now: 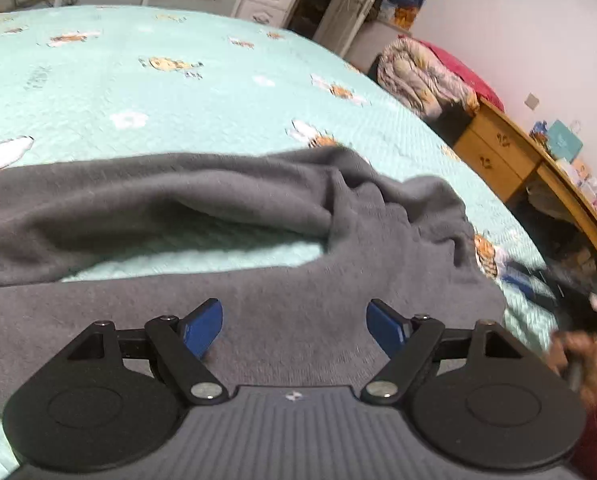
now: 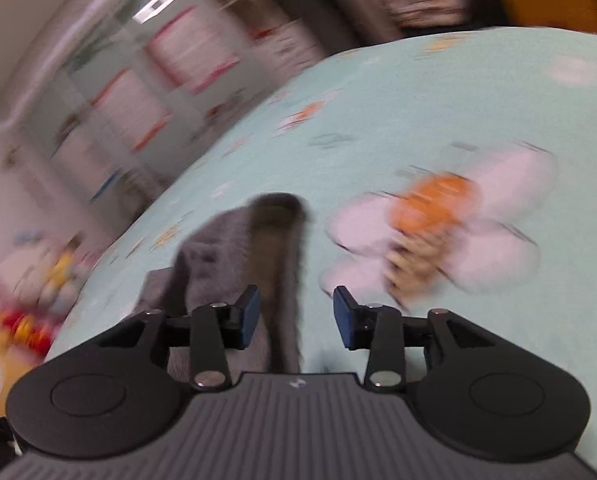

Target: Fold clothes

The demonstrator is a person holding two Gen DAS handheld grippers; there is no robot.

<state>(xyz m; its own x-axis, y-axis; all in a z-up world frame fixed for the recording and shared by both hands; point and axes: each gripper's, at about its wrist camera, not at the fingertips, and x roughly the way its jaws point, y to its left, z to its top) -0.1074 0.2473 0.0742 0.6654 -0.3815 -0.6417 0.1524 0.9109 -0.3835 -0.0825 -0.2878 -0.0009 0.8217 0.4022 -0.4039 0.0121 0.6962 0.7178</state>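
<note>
Bedspread (image 1: pixel 178 92): quilted mint cotton, printed flowers.
Grey garment (image 1: pixel 258 216): soft fleecy knit, rumpled across the bedspread.
Left gripper (image 1: pixel 294 330): blue pads apart above the cloth.
Right gripper (image 2: pixel 294 316): apart; a blurred cuff, probably untouched.

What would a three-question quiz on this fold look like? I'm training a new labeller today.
1. True or false: the left claw grips the grey garment.
2. What does the garment lie on: A) the wooden desk B) the mint bedspread C) the floor?
3. Which view is motion-blurred?

Key: 1 false, its blue pads stand apart above the cloth; 2 B; 3 the right wrist view.
</note>
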